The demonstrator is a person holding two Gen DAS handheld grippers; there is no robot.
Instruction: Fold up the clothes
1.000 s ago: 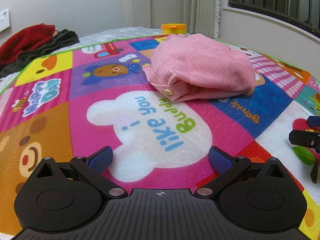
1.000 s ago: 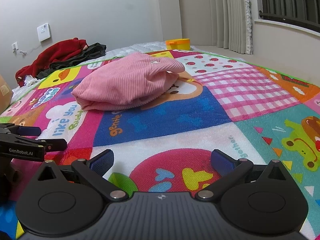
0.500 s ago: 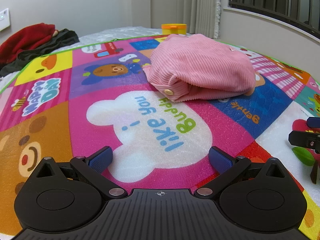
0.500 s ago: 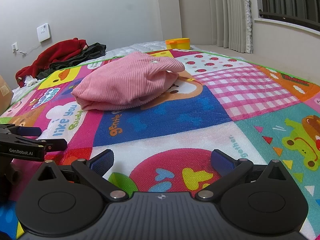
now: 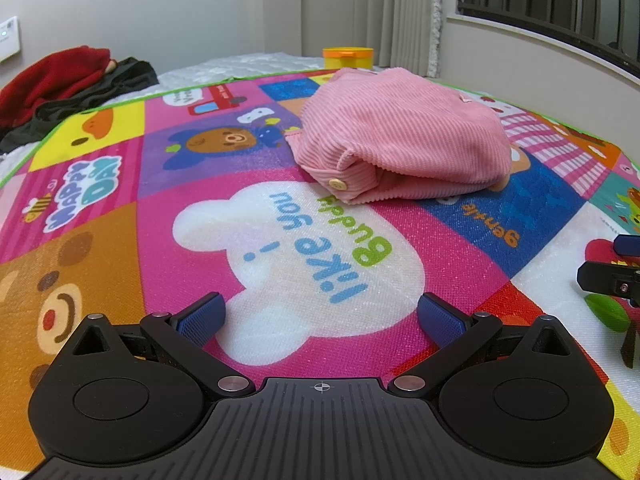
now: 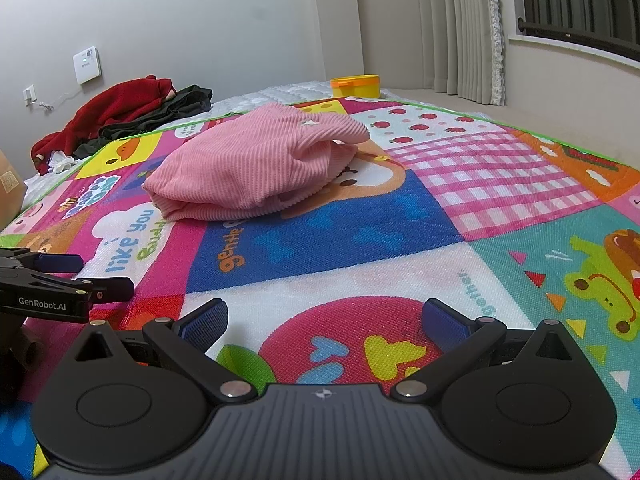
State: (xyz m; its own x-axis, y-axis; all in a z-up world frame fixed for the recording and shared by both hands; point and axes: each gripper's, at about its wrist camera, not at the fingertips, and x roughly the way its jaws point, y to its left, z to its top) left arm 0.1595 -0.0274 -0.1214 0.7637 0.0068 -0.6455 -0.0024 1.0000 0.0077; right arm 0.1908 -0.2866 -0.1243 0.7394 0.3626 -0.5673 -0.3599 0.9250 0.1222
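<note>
A pink corduroy garment (image 5: 404, 140) lies folded in a bundle on the colourful play mat (image 5: 120, 240), with a pale button at its near corner. It also shows in the right wrist view (image 6: 256, 164). My left gripper (image 5: 320, 316) is open and empty, low over the mat, well short of the garment. My right gripper (image 6: 324, 320) is open and empty, to the right of the left one and also short of the garment. The left gripper shows at the left edge of the right wrist view (image 6: 60, 280).
A heap of red and dark clothes (image 6: 120, 116) lies at the far left beyond the mat. A yellow-orange tub (image 6: 356, 85) stands at the back by the curtain. A cardboard box (image 6: 10, 196) is at the left edge. A wall and window ledge run along the right.
</note>
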